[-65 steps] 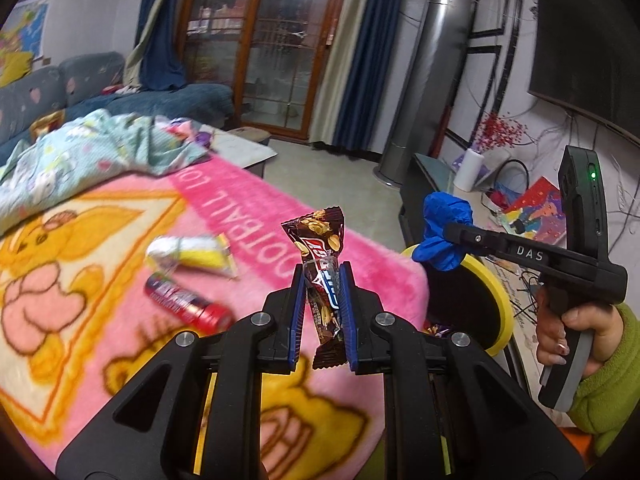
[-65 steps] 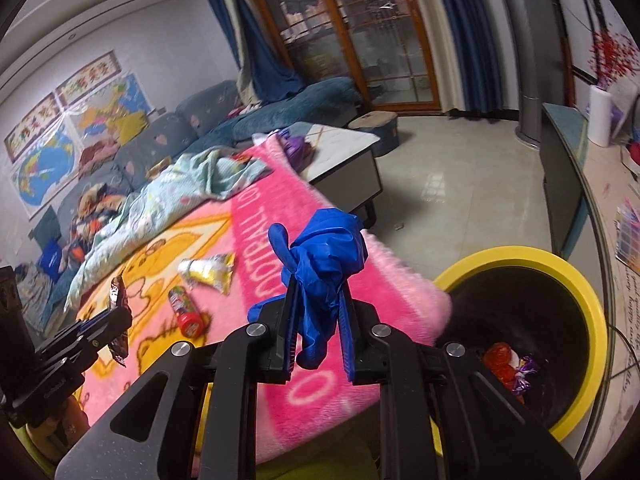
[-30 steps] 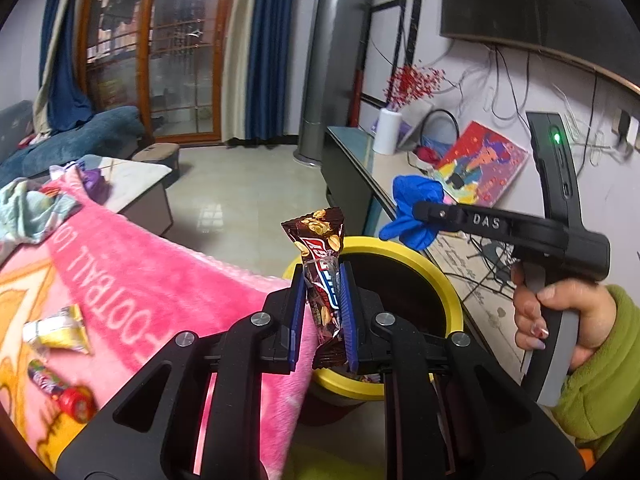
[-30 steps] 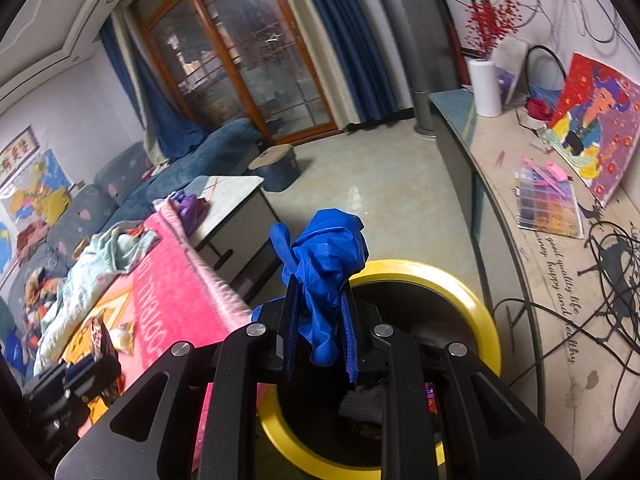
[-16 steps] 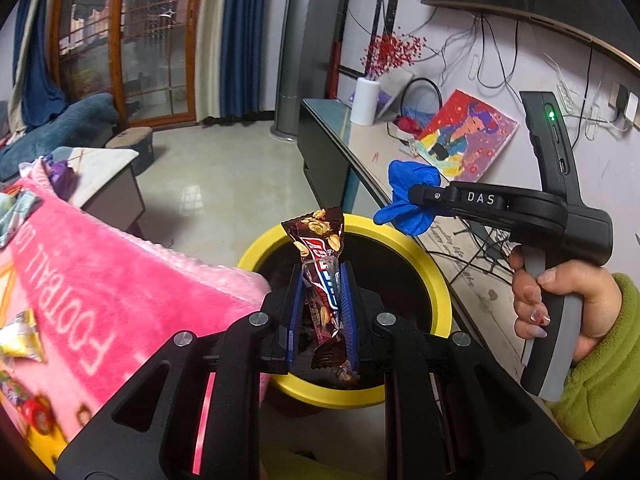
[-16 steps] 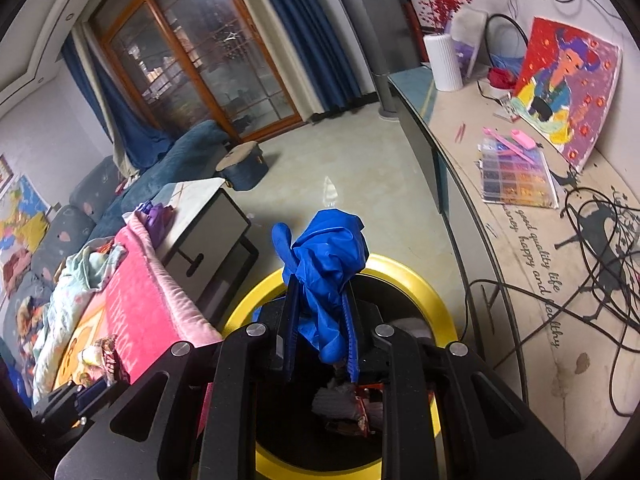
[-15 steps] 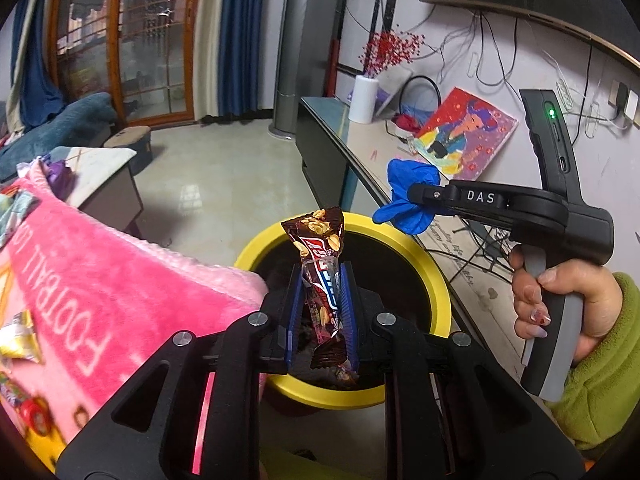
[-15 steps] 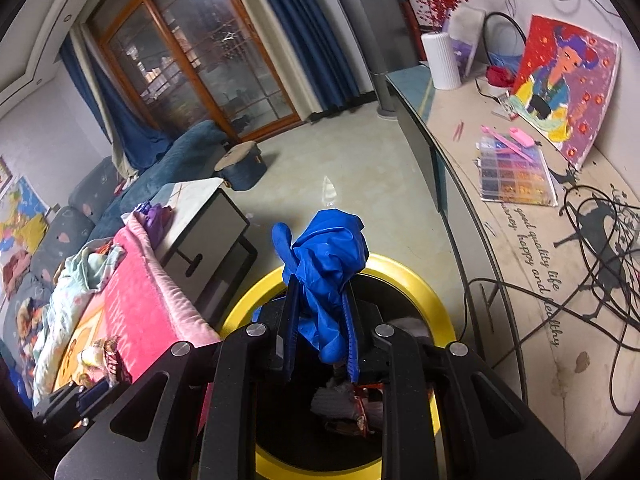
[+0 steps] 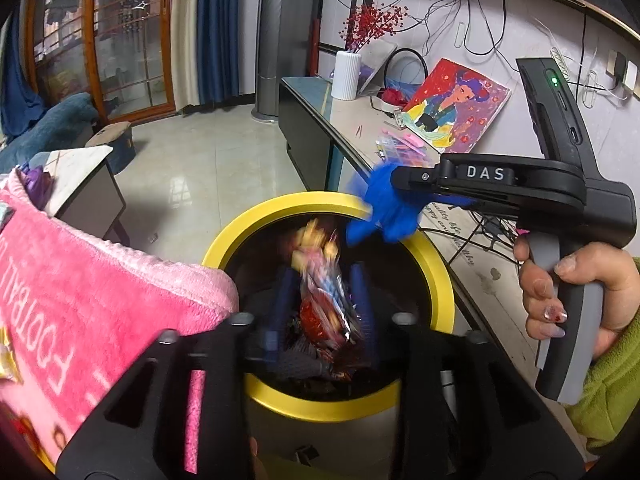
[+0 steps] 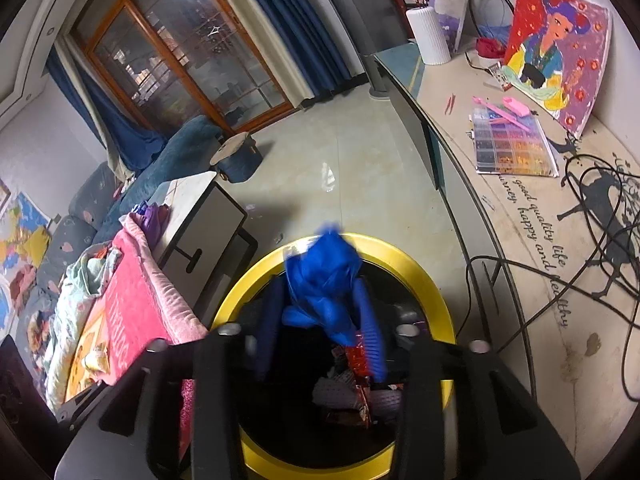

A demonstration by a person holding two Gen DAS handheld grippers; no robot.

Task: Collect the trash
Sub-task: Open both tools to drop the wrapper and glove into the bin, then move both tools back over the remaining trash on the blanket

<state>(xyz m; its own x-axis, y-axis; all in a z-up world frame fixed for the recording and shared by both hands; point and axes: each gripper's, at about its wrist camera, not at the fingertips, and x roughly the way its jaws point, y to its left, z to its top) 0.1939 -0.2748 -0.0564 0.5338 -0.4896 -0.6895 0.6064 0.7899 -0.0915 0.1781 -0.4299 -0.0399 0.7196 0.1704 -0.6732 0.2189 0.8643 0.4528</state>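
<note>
A black bin with a yellow rim (image 9: 280, 210) stands right below both grippers, with wrappers inside. My left gripper (image 9: 324, 300) hangs over its mouth and its jaws are opening. The brown snack wrapper (image 9: 320, 280) is a blur between the blue pads, loose and dropping. My right gripper (image 10: 320, 312) is also over the bin (image 10: 404, 258) with its jaws opening. The blue glove (image 10: 324, 280) sags blurred between its pads, no longer pinched. In the left wrist view the right gripper (image 9: 404, 184) is held by a hand at the right, the glove (image 9: 380, 210) at its tip.
A pink plush blanket (image 9: 100, 288) reaches the bin's left side. A long cabinet top (image 10: 520, 240) with a painting, a white vase, bead trays and cables runs along the right. A low table (image 10: 200, 216) and tiled floor lie beyond.
Both grippers sank closer over the bin. Both pairs of jaws went from shut to apart. The wrapper and the glove came loose and are slipping down.
</note>
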